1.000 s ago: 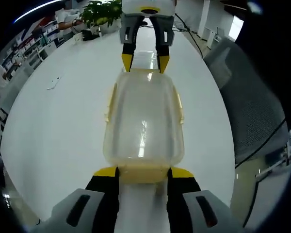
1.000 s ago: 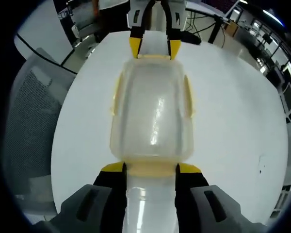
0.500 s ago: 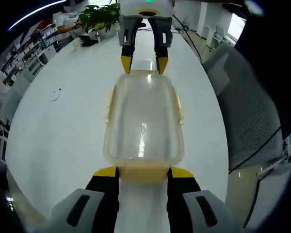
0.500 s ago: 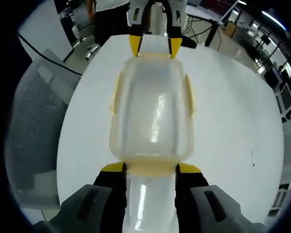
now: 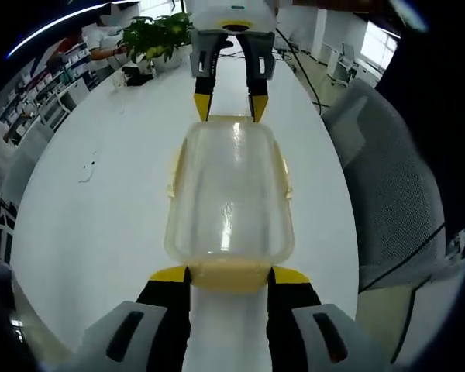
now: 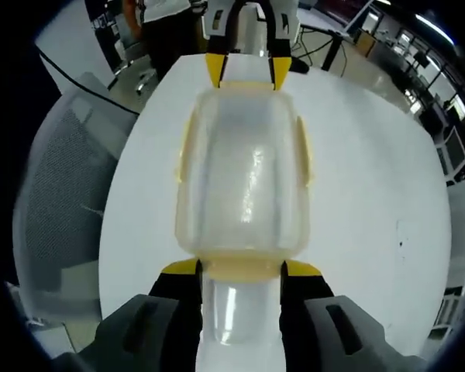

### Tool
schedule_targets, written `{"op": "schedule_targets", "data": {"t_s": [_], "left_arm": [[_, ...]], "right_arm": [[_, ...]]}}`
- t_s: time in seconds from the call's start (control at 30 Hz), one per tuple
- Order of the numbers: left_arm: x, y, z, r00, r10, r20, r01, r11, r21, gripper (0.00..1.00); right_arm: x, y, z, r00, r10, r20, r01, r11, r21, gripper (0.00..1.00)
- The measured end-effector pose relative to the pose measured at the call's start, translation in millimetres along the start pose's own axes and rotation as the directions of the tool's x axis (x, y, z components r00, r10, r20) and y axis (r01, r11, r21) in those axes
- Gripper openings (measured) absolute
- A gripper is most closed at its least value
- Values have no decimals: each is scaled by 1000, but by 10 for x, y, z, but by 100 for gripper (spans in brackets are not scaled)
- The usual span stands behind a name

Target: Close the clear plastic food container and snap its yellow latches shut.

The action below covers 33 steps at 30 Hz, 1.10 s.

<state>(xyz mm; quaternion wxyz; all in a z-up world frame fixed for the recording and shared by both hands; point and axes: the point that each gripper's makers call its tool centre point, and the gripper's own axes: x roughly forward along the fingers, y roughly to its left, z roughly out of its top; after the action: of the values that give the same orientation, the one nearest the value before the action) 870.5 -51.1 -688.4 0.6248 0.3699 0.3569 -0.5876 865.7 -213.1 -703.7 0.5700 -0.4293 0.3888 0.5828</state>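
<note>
Evidently light, stiff and slick, the container sits just ahead of the left tool, released astride its near yellow latch. Likewise the right tool straddles the opposite latch, unclenched; press latches, not walls.

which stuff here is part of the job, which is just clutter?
Job:
food container
end latch
left gripper
right gripper

Clutter:
potted plant
grey chair
small item on the table
</note>
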Motion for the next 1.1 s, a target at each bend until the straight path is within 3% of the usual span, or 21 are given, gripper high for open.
{"op": "schedule_targets", "data": {"t_s": [1.1], "left_arm": [[399, 31, 662, 999, -20, 38, 19, 1000, 10, 32]], "right_arm": [[-253, 0, -721, 999, -3, -48, 5, 1000, 30, 35]]}}
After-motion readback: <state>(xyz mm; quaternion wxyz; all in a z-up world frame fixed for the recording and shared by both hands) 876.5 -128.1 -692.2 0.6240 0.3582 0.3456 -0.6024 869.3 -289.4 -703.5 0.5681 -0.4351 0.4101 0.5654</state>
